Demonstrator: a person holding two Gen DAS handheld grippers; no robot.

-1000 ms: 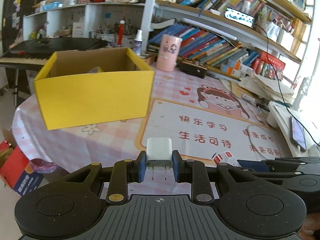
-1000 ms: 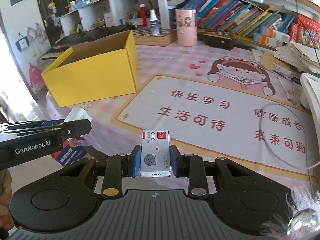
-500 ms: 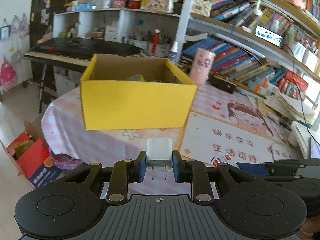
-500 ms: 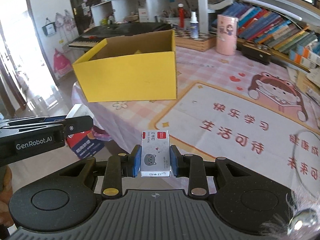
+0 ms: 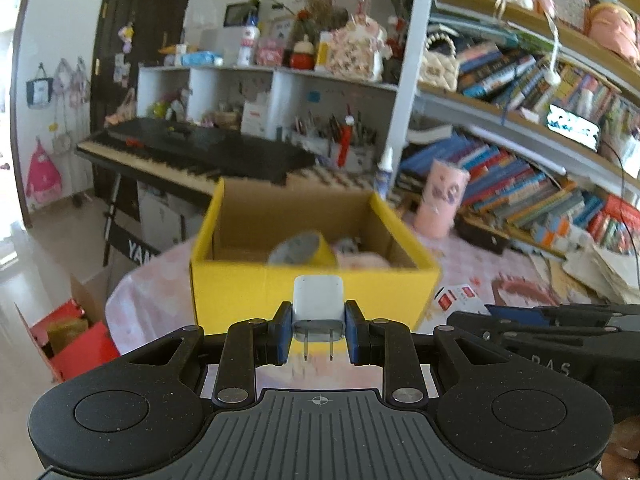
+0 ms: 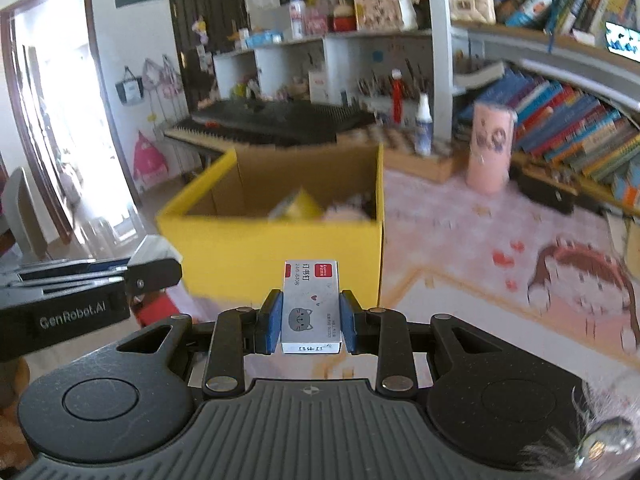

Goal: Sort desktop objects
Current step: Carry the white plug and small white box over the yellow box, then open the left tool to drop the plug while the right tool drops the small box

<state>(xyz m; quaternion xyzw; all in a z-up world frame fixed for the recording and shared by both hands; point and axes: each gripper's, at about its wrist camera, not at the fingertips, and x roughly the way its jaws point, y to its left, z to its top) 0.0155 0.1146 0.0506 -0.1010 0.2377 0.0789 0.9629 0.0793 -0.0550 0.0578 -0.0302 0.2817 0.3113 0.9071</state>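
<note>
My left gripper (image 5: 318, 334) is shut on a white plug charger (image 5: 318, 304), prongs pointing back at the camera, held above the table in front of the open yellow box (image 5: 312, 292). My right gripper (image 6: 311, 326) is shut on a small grey staple box with a cat face (image 6: 311, 306), also facing the yellow box (image 6: 280, 256). The box holds a yellow tape roll (image 5: 304, 248) and something pink (image 5: 360, 258). The right gripper shows at the right of the left wrist view (image 5: 460, 304), and the left gripper at the left of the right wrist view (image 6: 154, 258).
A pink tablecloth with a cartoon mat (image 6: 560, 276) covers the table. A pink cup (image 5: 442, 208) and a spray bottle (image 6: 423, 124) stand behind the box. A keyboard piano (image 5: 192, 152) and bookshelves (image 5: 540, 184) lie beyond. A red box (image 5: 80, 344) sits on the floor at the left.
Both grippers have risen and moved toward the yellow box, so its inside now shows. Each still holds its object.
</note>
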